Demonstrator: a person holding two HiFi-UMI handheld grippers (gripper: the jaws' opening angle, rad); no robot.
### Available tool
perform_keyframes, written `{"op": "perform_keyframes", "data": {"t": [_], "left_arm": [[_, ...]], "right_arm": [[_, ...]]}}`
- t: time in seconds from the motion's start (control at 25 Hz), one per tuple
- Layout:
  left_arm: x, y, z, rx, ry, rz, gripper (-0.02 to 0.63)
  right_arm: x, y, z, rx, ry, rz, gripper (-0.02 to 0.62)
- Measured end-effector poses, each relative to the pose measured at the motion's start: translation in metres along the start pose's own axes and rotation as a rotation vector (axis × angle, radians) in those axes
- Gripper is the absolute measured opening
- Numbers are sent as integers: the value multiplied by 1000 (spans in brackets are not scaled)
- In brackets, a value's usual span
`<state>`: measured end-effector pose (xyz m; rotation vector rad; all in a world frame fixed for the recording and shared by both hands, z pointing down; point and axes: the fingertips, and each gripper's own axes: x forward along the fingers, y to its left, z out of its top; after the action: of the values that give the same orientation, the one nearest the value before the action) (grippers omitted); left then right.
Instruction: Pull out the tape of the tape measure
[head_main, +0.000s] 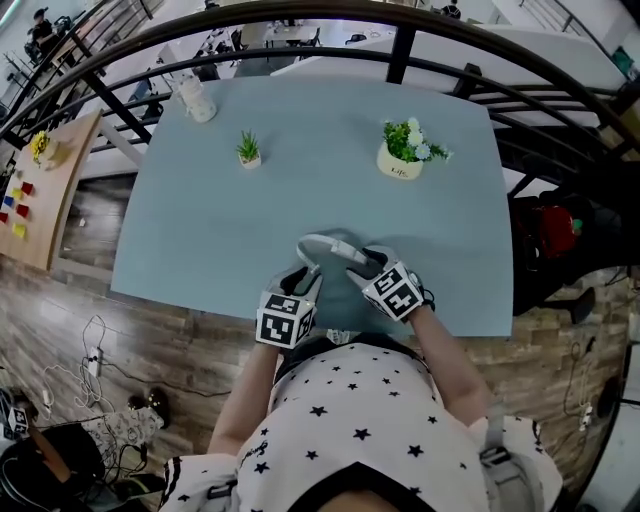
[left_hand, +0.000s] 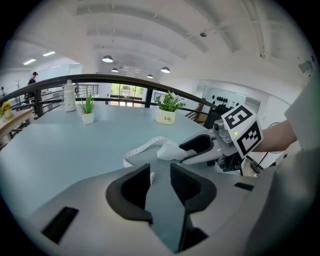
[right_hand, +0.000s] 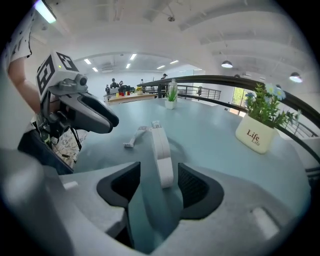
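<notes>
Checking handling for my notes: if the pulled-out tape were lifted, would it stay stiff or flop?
Probably floppy: the tape lies in a loose curve on the table, so it would likely sag. It looks thin, so likely light. The case seems to stand on edge, so a push might tip it.

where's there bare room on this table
Bare: left half of the table in front of the small plant, and the right side in front of the flower pot. Crowded: front centre, where the left gripper and right gripper meet at the tape measure.
</notes>
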<state>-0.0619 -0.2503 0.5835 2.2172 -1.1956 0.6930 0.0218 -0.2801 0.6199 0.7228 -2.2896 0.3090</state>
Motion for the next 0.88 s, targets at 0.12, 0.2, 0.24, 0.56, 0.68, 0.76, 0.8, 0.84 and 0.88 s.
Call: {"op": "perform_keyframes", "data": {"t": [0.12,0.2,0.24,0.56,0.68,0.76,0.8,0.84,0.88], "left_arm": [[-18,-6,5,-50,-67,-9,120],[-31,-8,9,-99,-117,-19,120],[-37,-9,12,-120,-144,-22,120],[-100,-28,20,-144,-329,-15,120],[-126,-36,11,-140,-370,-19,120],[-142,-42,2,-140,-387,-18,120],[-149,-46,-2,-139,-393,-17,117],[-157,-49,-6,-136,-399,-15,117],[-165,-54,-11,-131,-404,-12,115]], "right_arm": [[-16,9,1,44,-38,-57,219],[-28,16,7,85,-87,-95,219],[-35,20,11,109,-118,-110,219],[-104,76,38,312,-338,-126,219],[-124,104,38,348,-380,-127,211],[-136,122,37,355,-398,-130,192],[-143,130,37,351,-405,-134,178],[-150,138,38,345,-411,-141,150],[-156,146,37,338,-415,-151,120]]}}
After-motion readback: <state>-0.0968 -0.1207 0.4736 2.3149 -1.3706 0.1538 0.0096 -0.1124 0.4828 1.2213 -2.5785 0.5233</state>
